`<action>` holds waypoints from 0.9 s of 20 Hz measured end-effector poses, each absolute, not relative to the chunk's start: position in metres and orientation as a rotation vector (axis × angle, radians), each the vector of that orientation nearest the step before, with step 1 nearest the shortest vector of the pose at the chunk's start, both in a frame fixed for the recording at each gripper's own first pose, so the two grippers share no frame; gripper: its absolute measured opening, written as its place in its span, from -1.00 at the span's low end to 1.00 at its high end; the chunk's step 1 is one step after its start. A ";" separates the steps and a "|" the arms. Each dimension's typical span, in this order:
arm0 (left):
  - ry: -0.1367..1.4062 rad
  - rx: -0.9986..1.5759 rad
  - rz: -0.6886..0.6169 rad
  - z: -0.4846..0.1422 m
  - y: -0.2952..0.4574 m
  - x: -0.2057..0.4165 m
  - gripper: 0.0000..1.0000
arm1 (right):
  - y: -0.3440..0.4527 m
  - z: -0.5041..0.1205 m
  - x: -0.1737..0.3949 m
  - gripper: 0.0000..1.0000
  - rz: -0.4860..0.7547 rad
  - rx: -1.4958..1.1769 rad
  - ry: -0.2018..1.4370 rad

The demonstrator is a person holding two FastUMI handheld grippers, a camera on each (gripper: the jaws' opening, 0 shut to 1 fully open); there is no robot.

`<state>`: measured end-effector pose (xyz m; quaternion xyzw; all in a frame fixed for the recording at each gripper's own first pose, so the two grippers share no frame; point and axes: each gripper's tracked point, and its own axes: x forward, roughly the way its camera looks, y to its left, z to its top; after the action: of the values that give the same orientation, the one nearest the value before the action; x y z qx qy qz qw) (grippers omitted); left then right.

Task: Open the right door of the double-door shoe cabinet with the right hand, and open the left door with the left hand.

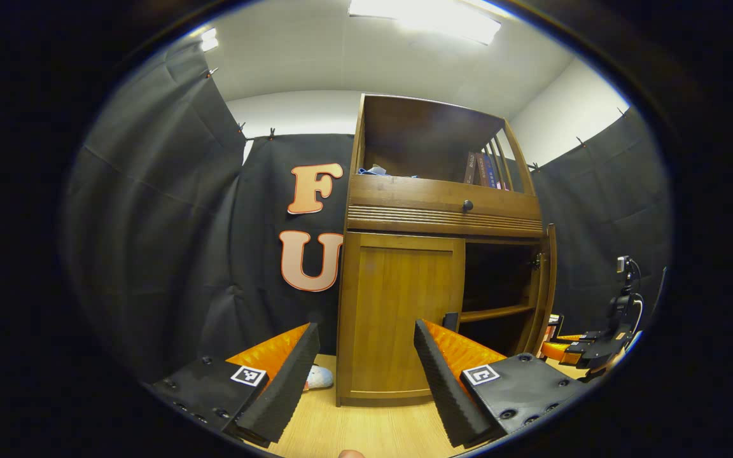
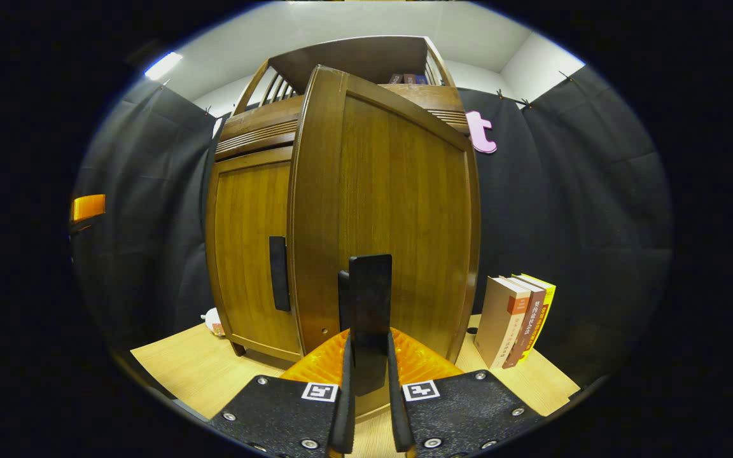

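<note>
My right gripper [image 2: 369, 407] is clamped on the right door's handle [image 2: 369, 318], both fingers pressed flat against the dark upright bar, and the right door [image 2: 385, 222] stands swung well out from the cabinet [image 1: 443, 210]. My left gripper [image 1: 366, 381] hangs with its fingers wide apart, aimed at the left door [image 1: 404, 318], which sits shut and flush in its frame.

I judge the doors to be stiff wooden panels on side hinges, fairly light, swinging on a fixed arc, so pulling along that arc rather than straight back should keep the grip from twisting off. The left handle [image 2: 279, 273] is a slim vertical bar at the door's inner edge; I would take it across its middle. It looks smooth, so a square, firm pinch matters.

The cabinet stands on a pale wood floor [image 1: 366, 432] between black cloth walls. Books [image 2: 516, 321] lean just beside the open door, and a small soft thing [image 1: 319, 378] lies by the cabinet's left foot.
</note>
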<state>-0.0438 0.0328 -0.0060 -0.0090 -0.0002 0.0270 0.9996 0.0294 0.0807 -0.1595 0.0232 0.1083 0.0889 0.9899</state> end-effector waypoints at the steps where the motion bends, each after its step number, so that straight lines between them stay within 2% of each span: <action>1: 0.001 -0.020 0.049 -0.006 0.029 -0.043 0.93 | 0.076 -0.159 0.026 -0.65 0.174 0.050 0.219; 2: 0.003 -0.022 0.042 -0.008 0.026 -0.043 0.92 | 0.069 -0.158 0.024 -0.57 0.168 0.050 0.222; 3: 0.005 -0.023 0.036 -0.009 0.022 -0.042 0.93 | 0.064 -0.158 0.022 -0.58 0.160 0.047 0.222; 4: 0.007 -0.022 0.030 -0.009 0.018 -0.042 0.93 | 0.059 -0.158 0.019 -0.68 0.150 0.043 0.221; 5: 0.008 -0.019 0.026 -0.009 0.016 -0.042 0.93 | 0.052 -0.158 0.017 -0.51 0.138 0.039 0.221; 7: 0.007 -0.014 0.022 -0.007 0.011 -0.042 0.92 | 0.039 -0.156 0.013 -0.77 0.117 0.036 0.219; 8: 0.005 -0.013 0.019 -0.007 0.009 -0.042 0.92 | 0.032 -0.156 0.010 -0.66 0.106 0.037 0.219; 9: 0.003 -0.013 0.015 -0.007 0.008 -0.041 0.93 | 0.025 -0.156 0.009 -0.66 0.093 0.036 0.220; 10: 0.002 -0.014 0.010 -0.007 0.007 -0.041 0.92 | 0.018 -0.154 0.007 -0.78 0.081 0.037 0.220; 11: 0.002 -0.015 0.004 -0.007 0.004 -0.040 0.92 | 0.013 -0.155 0.005 -0.72 0.073 0.034 0.222; 14: 0.005 -0.008 -0.013 -0.006 -0.012 -0.037 0.92 | -0.004 -0.155 0.002 -0.74 0.050 0.026 0.221; 17: 0.006 -0.003 -0.022 -0.004 -0.020 -0.030 0.93 | -0.020 -0.154 -0.001 -0.83 0.021 0.019 0.219; 18: 0.008 -0.003 -0.026 -0.005 -0.024 -0.029 0.93 | -0.026 -0.153 -0.001 -0.74 0.012 0.019 0.217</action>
<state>-0.0291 -0.0243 -0.0050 -0.0017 0.0042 -0.0131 0.9999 -0.0011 -0.0259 -0.1530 0.0096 0.1085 0.0057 0.9940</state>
